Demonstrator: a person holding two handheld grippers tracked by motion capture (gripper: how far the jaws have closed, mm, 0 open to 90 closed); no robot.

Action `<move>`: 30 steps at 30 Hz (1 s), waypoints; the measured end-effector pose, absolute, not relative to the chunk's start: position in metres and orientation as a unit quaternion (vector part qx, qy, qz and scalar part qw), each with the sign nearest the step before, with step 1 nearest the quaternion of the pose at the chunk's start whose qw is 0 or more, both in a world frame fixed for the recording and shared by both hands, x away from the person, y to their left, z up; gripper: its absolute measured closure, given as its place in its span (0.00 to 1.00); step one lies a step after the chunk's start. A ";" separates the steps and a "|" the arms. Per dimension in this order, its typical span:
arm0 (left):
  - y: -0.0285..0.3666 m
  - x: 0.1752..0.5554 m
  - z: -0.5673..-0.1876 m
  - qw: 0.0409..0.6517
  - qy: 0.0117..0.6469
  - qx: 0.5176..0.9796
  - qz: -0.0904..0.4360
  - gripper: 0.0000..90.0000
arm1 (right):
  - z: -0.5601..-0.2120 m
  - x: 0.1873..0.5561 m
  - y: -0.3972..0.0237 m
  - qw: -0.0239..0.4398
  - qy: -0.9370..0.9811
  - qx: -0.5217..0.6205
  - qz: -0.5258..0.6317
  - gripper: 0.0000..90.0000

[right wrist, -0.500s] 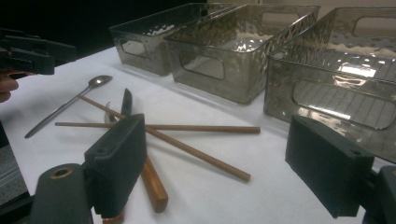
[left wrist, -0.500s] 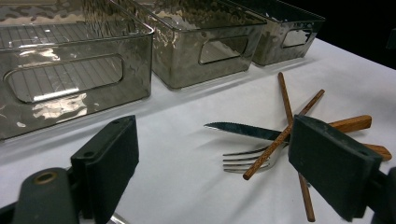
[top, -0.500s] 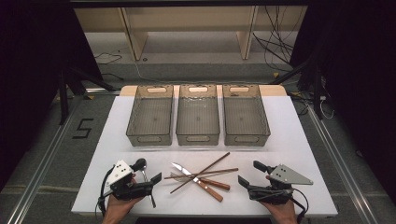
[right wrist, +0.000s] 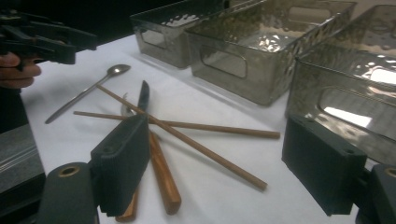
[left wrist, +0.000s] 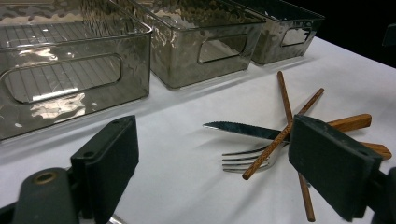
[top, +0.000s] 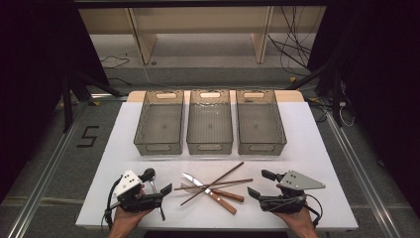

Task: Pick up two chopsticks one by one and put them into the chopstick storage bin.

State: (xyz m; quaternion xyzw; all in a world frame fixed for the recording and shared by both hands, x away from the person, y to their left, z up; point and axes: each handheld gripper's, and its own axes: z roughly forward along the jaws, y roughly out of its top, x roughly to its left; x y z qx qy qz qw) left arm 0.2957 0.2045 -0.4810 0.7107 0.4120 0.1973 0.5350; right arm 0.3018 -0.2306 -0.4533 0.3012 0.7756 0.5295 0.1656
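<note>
A small heap of cutlery lies at the front middle of the white table [top: 322, 163]. It holds a wooden-handled knife [top: 199, 182], a fork [left wrist: 243, 161] and two crossed brown chopsticks [top: 225, 177]. A steel spoon [right wrist: 86, 92] lies apart on the left gripper's side. My left gripper [top: 158, 183] sits left of the heap in a hand, and its jaws are open with nothing between them [left wrist: 212, 144]. My right gripper [top: 260, 183] rests right of the heap, also open and empty [right wrist: 219, 154]. Both point inward at the cutlery.
Three grey see-through bins [top: 158, 148] [top: 210, 147] [top: 261, 148] stand side by side behind the cutlery, each with a cut-out handle. Bare table lies around them. Beyond the table are the floor, cables and a wooden frame.
</note>
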 end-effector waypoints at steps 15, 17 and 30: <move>0.205 0.297 -0.481 0.534 0.413 0.711 0.198 0.18 | -0.431 0.330 -0.209 0.166 0.839 0.236 0.461 0.34; 0.205 0.297 -0.482 0.534 0.412 0.711 0.198 0.18 | -0.429 0.334 -0.206 0.165 0.848 0.229 0.449 0.34; 0.206 0.297 -0.482 0.532 0.415 0.711 0.200 0.18 | -0.421 0.362 -0.177 0.146 0.902 0.184 0.362 0.42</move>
